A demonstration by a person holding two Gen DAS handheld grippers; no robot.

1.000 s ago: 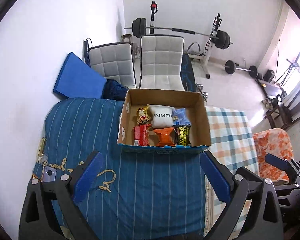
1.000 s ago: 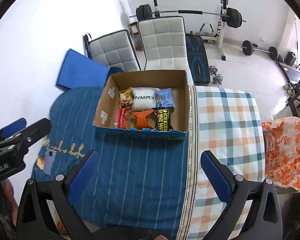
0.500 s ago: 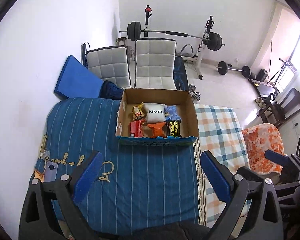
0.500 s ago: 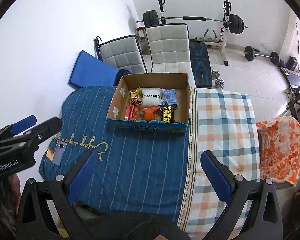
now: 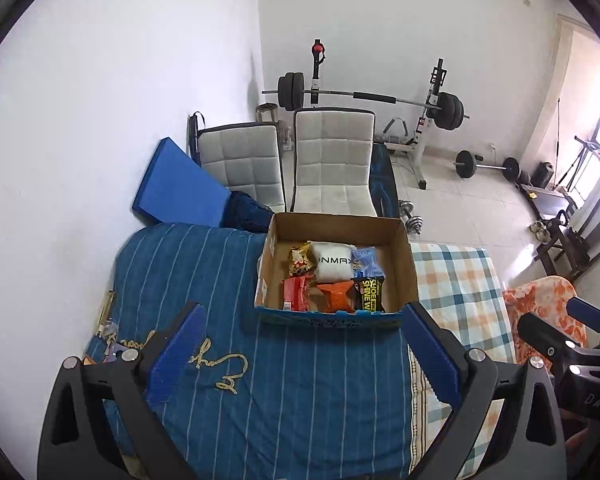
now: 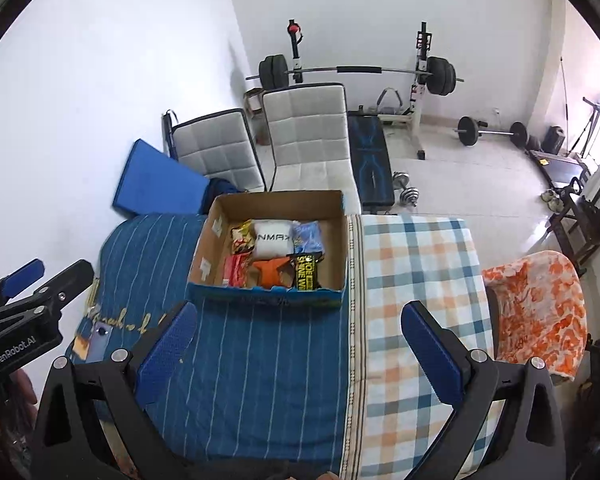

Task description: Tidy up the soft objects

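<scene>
The cardboard box [image 5: 405,264] sits on the blue striped blanket [image 5: 300,380], holding 6 soft packs together. The left gripper [image 5: 300,354] and right gripper [image 6: 296,350] hang spread wide and empty, well apart from it.

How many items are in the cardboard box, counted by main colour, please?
In the brown cardboard box:
White: 1, the white soft pack
Light blue: 1, the light blue packet
Yellow-red: 1, the yellow-and-red snack packet
Red: 1, the red packet
Orange: 1, the orange packet
Black-yellow: 1, the black-and-yellow packet
Total: 6
</scene>
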